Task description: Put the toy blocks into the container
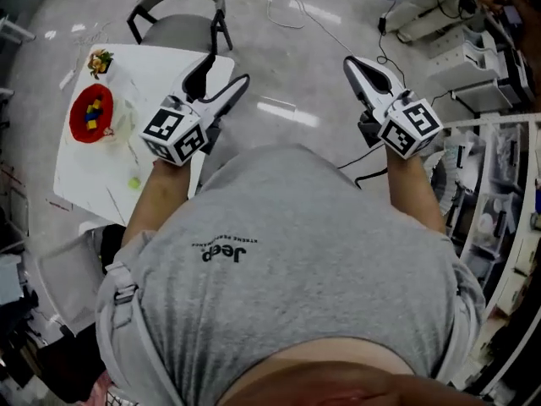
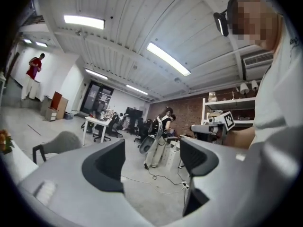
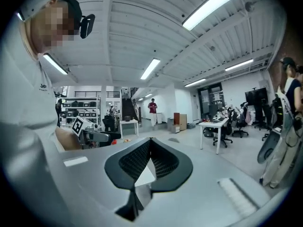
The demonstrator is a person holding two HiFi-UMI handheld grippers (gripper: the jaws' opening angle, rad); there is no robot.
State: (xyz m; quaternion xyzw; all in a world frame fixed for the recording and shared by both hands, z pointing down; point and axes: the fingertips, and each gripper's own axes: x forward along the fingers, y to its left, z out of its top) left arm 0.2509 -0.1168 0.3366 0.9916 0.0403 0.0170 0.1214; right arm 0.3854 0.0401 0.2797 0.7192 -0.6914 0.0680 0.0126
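In the head view a red bowl [image 1: 91,113] stands on a white table [image 1: 89,176] at the left, with small yellow and blue toy blocks [image 1: 95,113] inside it. A small green block [image 1: 133,183] lies on the table nearer to me. My left gripper [image 1: 226,74] hovers open above the table's right edge, away from the bowl, empty. My right gripper [image 1: 357,68] is held over the floor, shut with nothing in it. In the left gripper view the left gripper [image 2: 150,161] points out across the room; in the right gripper view the jaws of the right gripper [image 3: 150,145] touch at the tip.
A grey chair [image 1: 182,25] stands behind the table. Cables [image 1: 292,11] run across the floor. White shelving [image 1: 499,184] fills the right side. A fruit-patterned item [image 1: 100,61] lies at the table's far corner. Office desks, chairs and people stand far off in the room.
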